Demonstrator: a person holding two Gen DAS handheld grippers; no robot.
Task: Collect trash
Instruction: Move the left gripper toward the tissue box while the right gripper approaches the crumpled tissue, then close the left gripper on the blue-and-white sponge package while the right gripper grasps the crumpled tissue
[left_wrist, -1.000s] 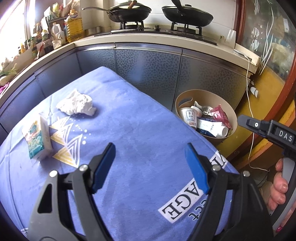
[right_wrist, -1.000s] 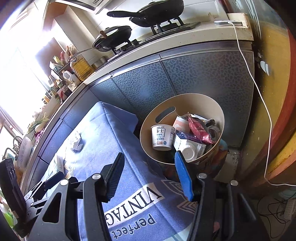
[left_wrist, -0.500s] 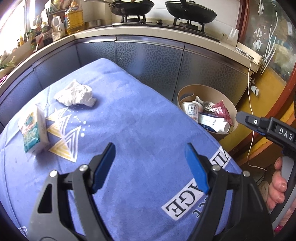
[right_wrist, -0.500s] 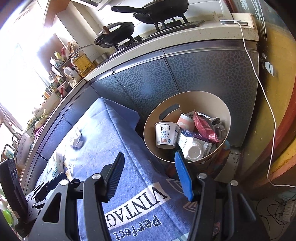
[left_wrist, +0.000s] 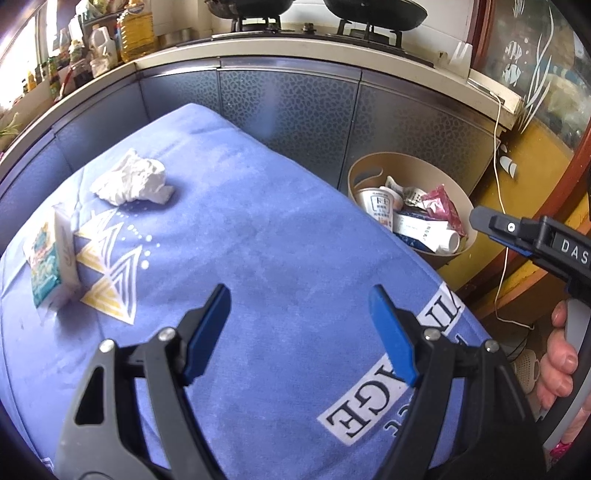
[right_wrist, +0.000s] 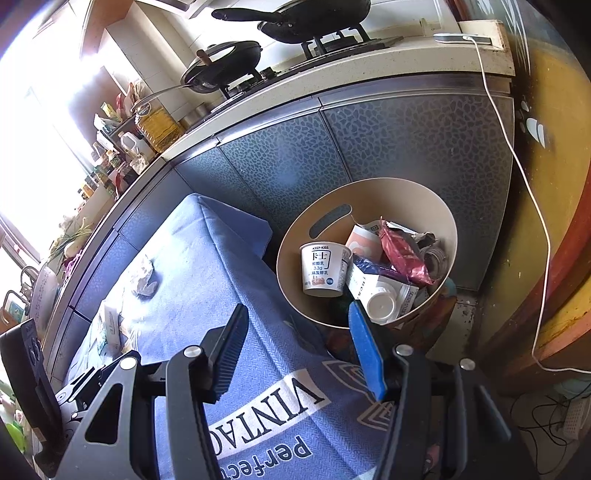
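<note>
1. Progress: the beige bin (right_wrist: 424, 206) beside the blue-clothed surface (left_wrist: 280, 258) already holds a yoghurt cup (right_wrist: 320, 269), a carton and a red wrapper, so collection is judged partly done.
2. Outstanding: two items remain on the surface, a crumpled white tissue (left_wrist: 131, 182) and a small printed carton (left_wrist: 51, 264), both toward the far left side, well apart from the bin.
3. Orientation: the carton stands on a narrow side, its printed face turned toward the left edge and its long axis running roughly from the near left edge toward the cabinets. The tissue is an irregular wad with no clear axis.
4. Left gripper (left_wrist: 299, 325): jaws apart, nothing between them, over bare cloth, aimed down at the middle of the surface.
5. Right gripper (right_wrist: 295, 347): jaws apart and empty, over the surface corner nearest the bin.
6. Judgement: neither remaining item is touched; a pick of tissue or carton is not yet begun.
</note>
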